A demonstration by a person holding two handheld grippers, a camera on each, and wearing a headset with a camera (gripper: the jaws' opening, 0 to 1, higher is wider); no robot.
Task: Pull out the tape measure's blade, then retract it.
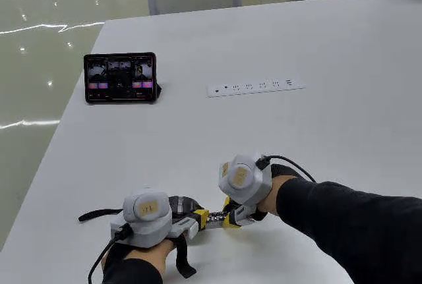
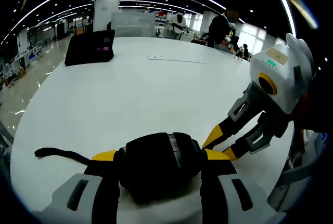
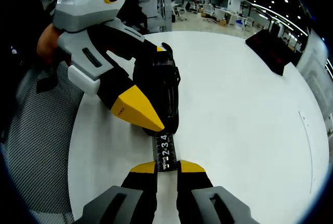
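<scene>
Both clamped: my left gripper (image 2: 160, 156) on tape measure (image 3: 164, 91), right gripper (image 3: 166, 168) on blade (image 3: 164, 151). Pull-out barely begun, I judge; next, draw right straight away.

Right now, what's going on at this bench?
A person works two handheld tongs over a white table. The left tongs clamp the black tape measure case; the right tongs pinch the blade just past the case's mouth. Only a short stretch of blade is out, so the pull looks barely begun.
</scene>
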